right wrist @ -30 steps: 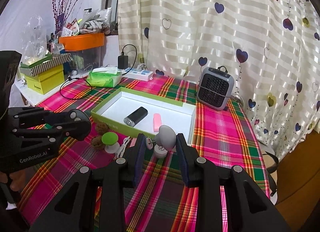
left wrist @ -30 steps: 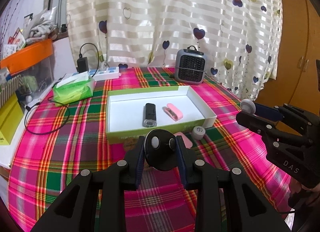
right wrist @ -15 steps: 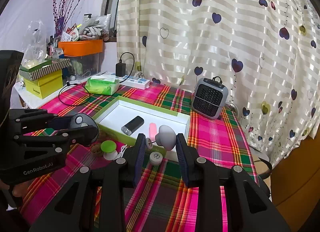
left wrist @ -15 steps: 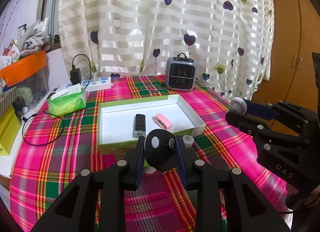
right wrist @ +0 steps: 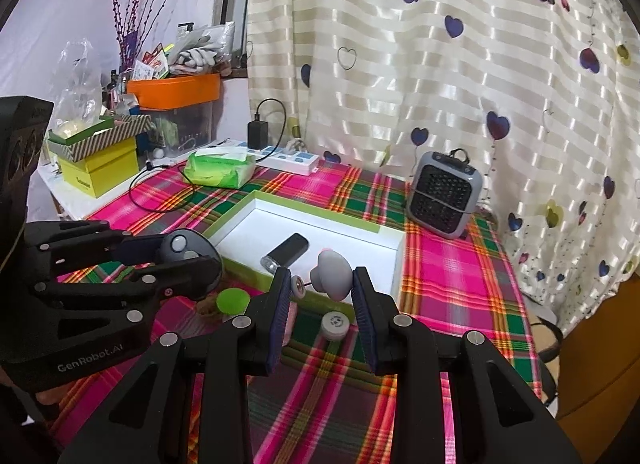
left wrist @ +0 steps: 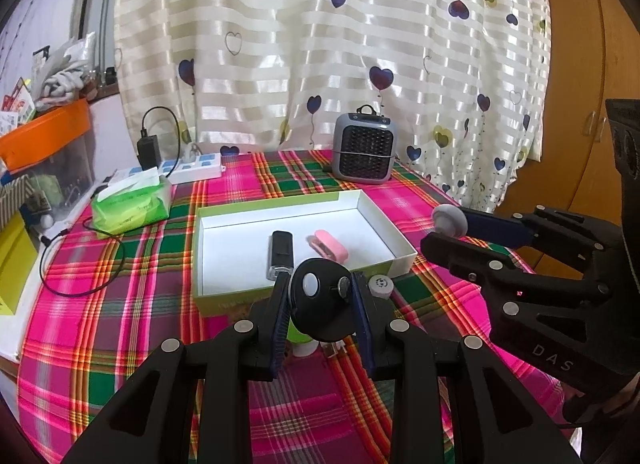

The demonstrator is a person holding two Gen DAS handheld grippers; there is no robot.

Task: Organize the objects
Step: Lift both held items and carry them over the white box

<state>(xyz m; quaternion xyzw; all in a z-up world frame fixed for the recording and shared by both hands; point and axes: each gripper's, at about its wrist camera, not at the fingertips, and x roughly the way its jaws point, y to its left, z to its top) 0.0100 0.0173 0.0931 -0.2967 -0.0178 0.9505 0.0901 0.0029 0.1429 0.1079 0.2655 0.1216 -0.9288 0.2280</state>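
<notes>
I hold 2 loads above the plaid table [left wrist: 120, 304], both short of the white tray [left wrist: 384, 224]. My left gripper [left wrist: 320, 296] pinches a black round gadget [left wrist: 320, 304] just before the tray's near wall; my right gripper [right wrist: 322, 288] pinches a grey knob [right wrist: 334, 274] over its near right corner. The tray lies straight ahead of both, its long side running across my fingers, already holding 1 black stick [left wrist: 280, 252] and 1 pink clip [left wrist: 330, 248]. The right looks nearer.
</notes>
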